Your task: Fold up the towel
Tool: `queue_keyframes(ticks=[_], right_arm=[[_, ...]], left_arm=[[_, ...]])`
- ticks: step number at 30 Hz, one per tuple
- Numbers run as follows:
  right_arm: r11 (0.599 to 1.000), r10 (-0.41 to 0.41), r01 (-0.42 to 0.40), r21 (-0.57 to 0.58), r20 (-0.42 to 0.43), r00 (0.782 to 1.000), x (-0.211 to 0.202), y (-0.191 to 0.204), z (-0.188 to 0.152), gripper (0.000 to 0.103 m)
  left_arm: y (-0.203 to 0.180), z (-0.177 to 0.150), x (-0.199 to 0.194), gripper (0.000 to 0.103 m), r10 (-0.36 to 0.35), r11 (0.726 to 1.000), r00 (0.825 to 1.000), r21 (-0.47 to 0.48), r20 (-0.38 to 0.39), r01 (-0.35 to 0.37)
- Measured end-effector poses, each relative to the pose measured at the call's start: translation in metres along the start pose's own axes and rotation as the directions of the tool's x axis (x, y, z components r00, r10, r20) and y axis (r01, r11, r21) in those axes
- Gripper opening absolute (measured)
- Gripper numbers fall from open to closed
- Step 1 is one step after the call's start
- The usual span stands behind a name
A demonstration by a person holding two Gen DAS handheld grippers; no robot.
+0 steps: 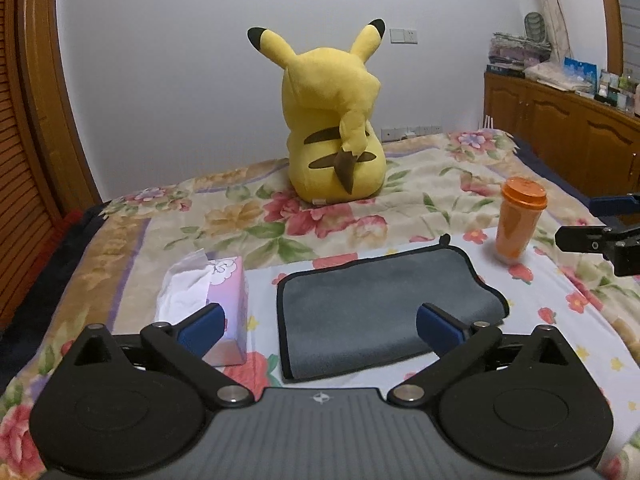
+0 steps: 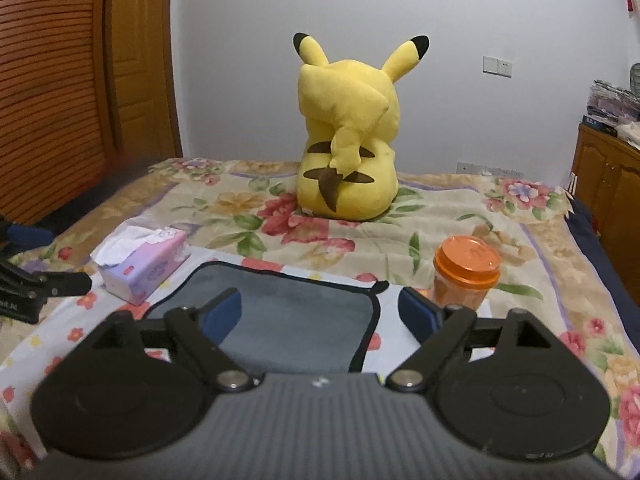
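Observation:
A grey towel (image 1: 380, 304) with black trim lies folded flat on the flowered bedspread (image 1: 280, 220); it also shows in the right wrist view (image 2: 288, 312). My left gripper (image 1: 320, 326) is open and empty, held above the towel's near left part. My right gripper (image 2: 320, 310) is open and empty, above the towel's near right edge. The right gripper's tip shows at the right edge of the left wrist view (image 1: 600, 242). The left gripper's tip shows at the left edge of the right wrist view (image 2: 44, 284).
A tissue box (image 1: 212, 300) stands just left of the towel. An orange lidded cup (image 1: 518, 220) stands at its far right corner. A yellow Pikachu plush (image 1: 332, 128) sits farther back on the bed. A wooden cabinet (image 1: 560, 128) is at the right, a wooden door (image 2: 80, 80) at the left.

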State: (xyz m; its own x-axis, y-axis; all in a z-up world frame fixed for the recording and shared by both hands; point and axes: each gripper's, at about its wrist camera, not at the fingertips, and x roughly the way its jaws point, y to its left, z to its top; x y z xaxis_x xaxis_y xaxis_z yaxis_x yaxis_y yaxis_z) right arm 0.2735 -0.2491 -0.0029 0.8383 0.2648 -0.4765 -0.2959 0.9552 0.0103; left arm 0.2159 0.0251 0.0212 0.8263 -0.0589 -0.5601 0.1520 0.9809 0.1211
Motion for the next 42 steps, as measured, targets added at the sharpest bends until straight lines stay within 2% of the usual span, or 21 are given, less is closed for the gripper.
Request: queue_keyframes(ticks=[3,5,13,23,32,42], right_arm=[[1.000,-0.001,0.001,-0.006,-0.001,1.000,-0.011,0.005,0.001,0.093],[1.000,-0.001,0.001,-0.012,0.000,1.000,-0.019,0.008,0.001,0.103],[1.000,-0.011,0.011,-0.002,0.018,1.000,-0.049,0.016,0.000,0.103],[0.999,-0.035,0.034,0.026,0.042,0.999,-0.078,0.020,-0.009,0.103],[0.999,-0.031,0.030,0.041,0.032,0.999,-0.090,0.029,-0.030,0.103],[0.998,-0.025,0.024,0.053,0.015,1.000,-0.101,0.041,-0.060,0.103]], left_arm=[[-0.003,0.000,-0.011,0.103,0.002,1.000,1.000,0.012,-0.006,-0.002],[-0.004,0.000,-0.020,0.103,0.009,1.000,1.000,0.014,-0.004,-0.009],[-0.006,0.000,-0.054,0.103,-0.014,1.000,1.000,-0.028,-0.001,0.014],[-0.020,-0.010,-0.088,0.103,-0.012,1.000,1.000,0.000,0.005,0.012],[-0.030,-0.034,-0.108,0.103,-0.026,0.999,1.000,-0.023,0.011,0.026],[-0.042,-0.075,-0.101,0.103,-0.028,0.999,0.999,-0.036,-0.036,0.027]])
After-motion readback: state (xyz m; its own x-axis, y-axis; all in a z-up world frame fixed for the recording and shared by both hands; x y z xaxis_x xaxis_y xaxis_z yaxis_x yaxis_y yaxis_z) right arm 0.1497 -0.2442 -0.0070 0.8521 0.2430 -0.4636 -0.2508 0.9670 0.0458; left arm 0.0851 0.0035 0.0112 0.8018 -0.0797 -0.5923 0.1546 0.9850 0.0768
